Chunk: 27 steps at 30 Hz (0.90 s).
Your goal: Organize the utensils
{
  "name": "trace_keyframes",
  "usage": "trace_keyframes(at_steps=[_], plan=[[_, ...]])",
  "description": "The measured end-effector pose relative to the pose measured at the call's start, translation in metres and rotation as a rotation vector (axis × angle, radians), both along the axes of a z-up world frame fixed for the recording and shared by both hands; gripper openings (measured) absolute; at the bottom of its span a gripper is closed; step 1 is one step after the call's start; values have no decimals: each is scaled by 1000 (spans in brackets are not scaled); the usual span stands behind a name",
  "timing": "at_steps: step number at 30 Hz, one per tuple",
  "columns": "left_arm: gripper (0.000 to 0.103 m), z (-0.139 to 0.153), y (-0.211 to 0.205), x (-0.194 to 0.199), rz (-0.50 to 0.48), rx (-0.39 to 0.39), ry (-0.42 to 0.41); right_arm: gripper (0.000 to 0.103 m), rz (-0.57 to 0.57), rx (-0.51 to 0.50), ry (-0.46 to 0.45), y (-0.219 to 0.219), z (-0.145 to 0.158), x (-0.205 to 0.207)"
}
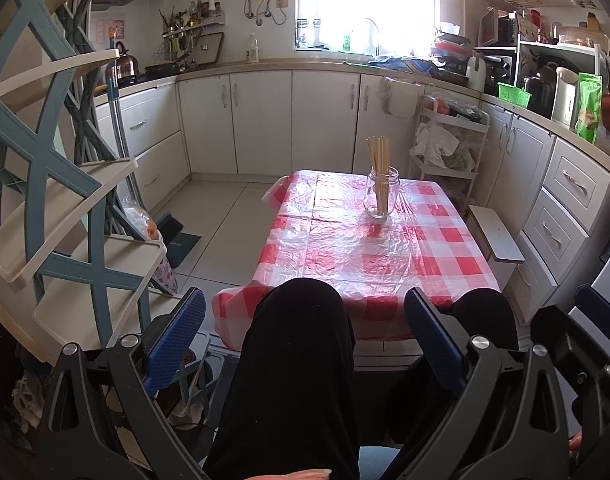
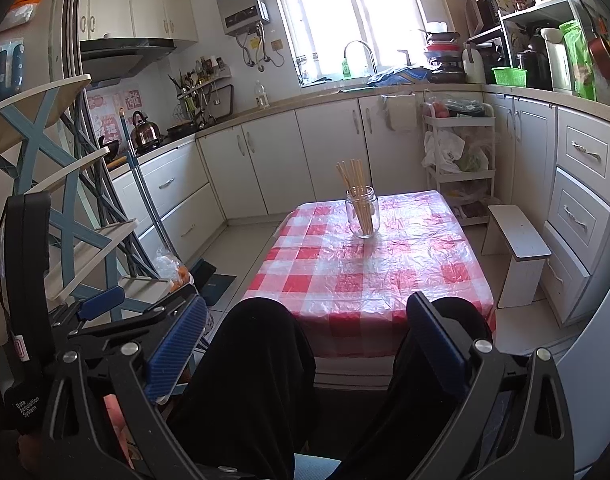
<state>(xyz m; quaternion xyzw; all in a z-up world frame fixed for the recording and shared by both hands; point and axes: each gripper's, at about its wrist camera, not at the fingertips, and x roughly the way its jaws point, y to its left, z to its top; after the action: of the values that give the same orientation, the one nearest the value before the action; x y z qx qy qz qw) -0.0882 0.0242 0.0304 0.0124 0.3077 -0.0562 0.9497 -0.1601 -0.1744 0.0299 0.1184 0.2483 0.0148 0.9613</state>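
A clear glass jar (image 1: 381, 194) stands upright on the red-and-white checked table (image 1: 337, 256), toward its far side. Several wooden chopsticks (image 1: 379, 160) stand in it. The jar (image 2: 363, 213) with the chopsticks (image 2: 355, 184) also shows in the right wrist view on the table (image 2: 405, 276). My left gripper (image 1: 305, 320) is open and empty, held low over the person's knees, well short of the table. My right gripper (image 2: 307, 328) is open and empty too, also back over the knees. The left gripper (image 2: 101, 308) shows at the left of the right wrist view.
The person's black-clad knees (image 1: 305, 352) sit at the table's near edge. A blue-and-cream rack (image 1: 65, 200) stands at the left. A white stool (image 2: 517, 240) and a white trolley (image 2: 459, 160) stand right of the table. White cabinets (image 1: 265, 120) line the walls.
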Motion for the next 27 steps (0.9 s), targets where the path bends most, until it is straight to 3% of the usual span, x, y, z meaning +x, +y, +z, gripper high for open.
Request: trace_keyframes(at_steps=[27], plan=[[96, 3, 4, 1, 10, 0, -10, 96, 4, -10, -5, 3, 1, -3]])
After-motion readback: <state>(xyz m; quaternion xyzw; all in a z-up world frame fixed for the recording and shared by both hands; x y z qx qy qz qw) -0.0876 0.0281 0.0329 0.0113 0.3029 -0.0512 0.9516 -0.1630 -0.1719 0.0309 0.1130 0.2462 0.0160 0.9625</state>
